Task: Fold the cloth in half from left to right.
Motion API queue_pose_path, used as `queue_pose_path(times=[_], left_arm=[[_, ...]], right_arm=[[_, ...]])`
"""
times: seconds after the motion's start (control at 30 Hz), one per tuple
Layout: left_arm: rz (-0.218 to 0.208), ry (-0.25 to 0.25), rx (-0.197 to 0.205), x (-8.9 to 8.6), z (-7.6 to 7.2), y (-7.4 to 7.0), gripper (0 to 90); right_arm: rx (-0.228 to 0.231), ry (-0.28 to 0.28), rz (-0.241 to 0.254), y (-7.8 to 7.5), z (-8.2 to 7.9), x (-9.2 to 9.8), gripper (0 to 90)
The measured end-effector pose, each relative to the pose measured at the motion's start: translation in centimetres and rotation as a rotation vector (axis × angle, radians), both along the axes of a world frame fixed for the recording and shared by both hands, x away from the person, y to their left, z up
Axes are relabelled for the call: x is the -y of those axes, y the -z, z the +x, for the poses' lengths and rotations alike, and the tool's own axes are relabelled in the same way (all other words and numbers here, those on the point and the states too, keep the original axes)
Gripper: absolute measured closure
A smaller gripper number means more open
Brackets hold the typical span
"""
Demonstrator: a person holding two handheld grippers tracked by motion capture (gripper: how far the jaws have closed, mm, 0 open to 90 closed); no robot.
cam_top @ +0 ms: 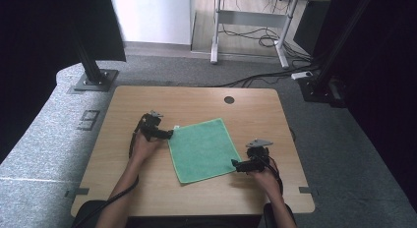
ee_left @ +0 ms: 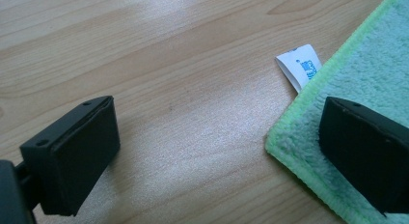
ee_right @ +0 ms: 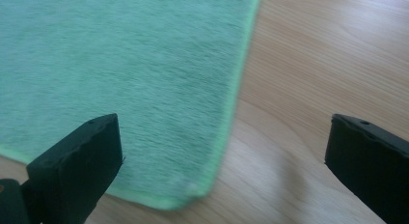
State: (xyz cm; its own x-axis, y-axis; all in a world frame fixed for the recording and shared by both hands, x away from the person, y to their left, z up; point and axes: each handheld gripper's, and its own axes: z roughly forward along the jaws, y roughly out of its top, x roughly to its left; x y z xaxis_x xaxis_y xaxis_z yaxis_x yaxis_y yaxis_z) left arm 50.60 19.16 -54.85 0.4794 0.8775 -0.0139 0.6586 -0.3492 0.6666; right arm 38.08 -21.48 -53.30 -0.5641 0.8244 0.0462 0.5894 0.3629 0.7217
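Observation:
A green cloth (cam_top: 202,149) lies flat and spread out in the middle of the wooden table (cam_top: 147,198). My left gripper (cam_top: 170,134) is at the cloth's far left corner, open, with one jaw over the cloth (ee_left: 366,69) and the other over bare wood. A white label (ee_left: 300,65) sticks out from that cloth edge. My right gripper (cam_top: 235,164) is at the near right corner, open, its jaws standing on either side of the corner of the cloth (ee_right: 120,64). Neither gripper holds anything.
A round cable hole (cam_top: 229,99) sits near the table's far edge. Black frame posts (cam_top: 88,66) stand on the floor at the far left and far right. A desk with cables (cam_top: 255,31) stands beyond the table.

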Motion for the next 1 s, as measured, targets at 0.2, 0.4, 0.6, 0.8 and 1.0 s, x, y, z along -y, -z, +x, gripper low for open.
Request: queue_pose_path(times=[0.2,0.4,0.6,0.8,1.0], left_arm=[[-0.001,-0.001,0.001,0.0,0.0,0.0,1.5],[0.002,0.002,-0.001,0.0,0.0,0.0,1.6],[0.003,0.002,0.000,0.0,0.0,0.0,1.5],[0.002,0.000,0.002,0.0,0.0,0.0,1.6],[-0.001,-0.001,0.002,0.0,0.0,0.0,1.6]], right_arm=[[-0.003,-0.071,0.018,-0.5,-0.3,-2.2,0.0],[-0.018,-0.155,0.035,-1.1,-0.7,-4.9,0.0],[-0.033,-0.229,0.028,-1.3,-1.0,-7.7,0.0],[-0.045,-0.308,0.021,-1.3,-1.6,-10.6,0.0],[-0.052,-0.393,0.023,-1.4,-2.4,-13.6,0.0]])
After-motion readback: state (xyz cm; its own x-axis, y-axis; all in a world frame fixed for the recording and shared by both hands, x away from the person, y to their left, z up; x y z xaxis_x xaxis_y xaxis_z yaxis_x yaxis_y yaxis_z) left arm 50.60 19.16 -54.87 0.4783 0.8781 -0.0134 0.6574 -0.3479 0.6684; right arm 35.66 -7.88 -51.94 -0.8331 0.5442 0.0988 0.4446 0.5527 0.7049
